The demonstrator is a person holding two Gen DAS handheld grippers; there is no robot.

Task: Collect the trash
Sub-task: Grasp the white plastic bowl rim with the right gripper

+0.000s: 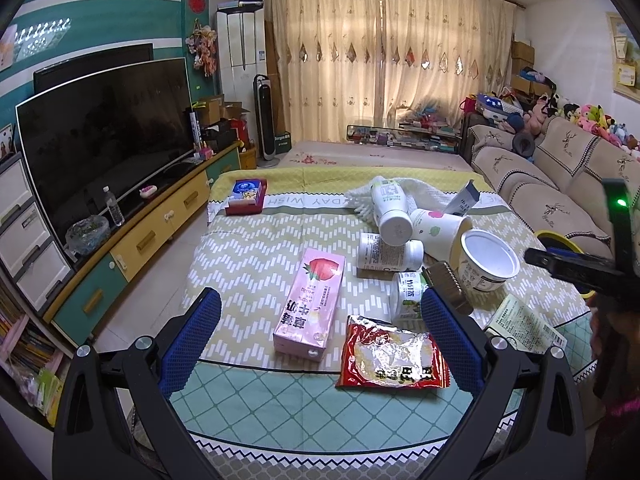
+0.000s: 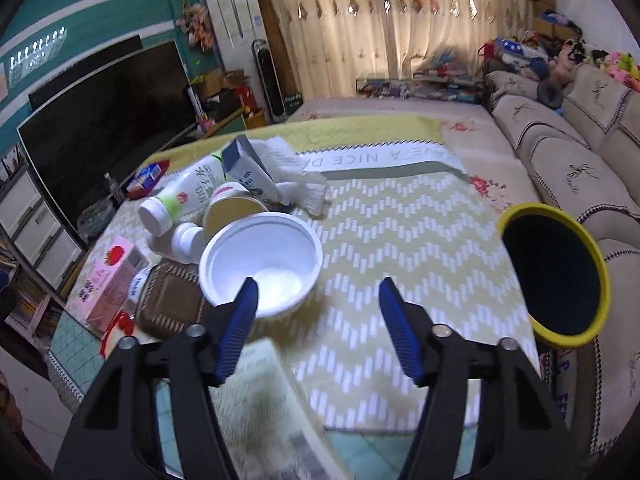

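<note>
Now, left tongs released over pink carton, right tongs released, empty, white tub beside left pad.

Soft daylight is filtered through the cream embroidered curtains, and the room is left evenly dim. Straight lines are bent by strong fisheye distortion, corners are vignetted black. The printed paper sheet is smeared by blur in the right wrist view.

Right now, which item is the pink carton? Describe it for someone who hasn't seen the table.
On the cloth-covered table, left of the pile of white bottles and cups. The pink carton lies flat beside a red foil wrapper; it alone is a pink box with a strawberry printed on top.
</note>
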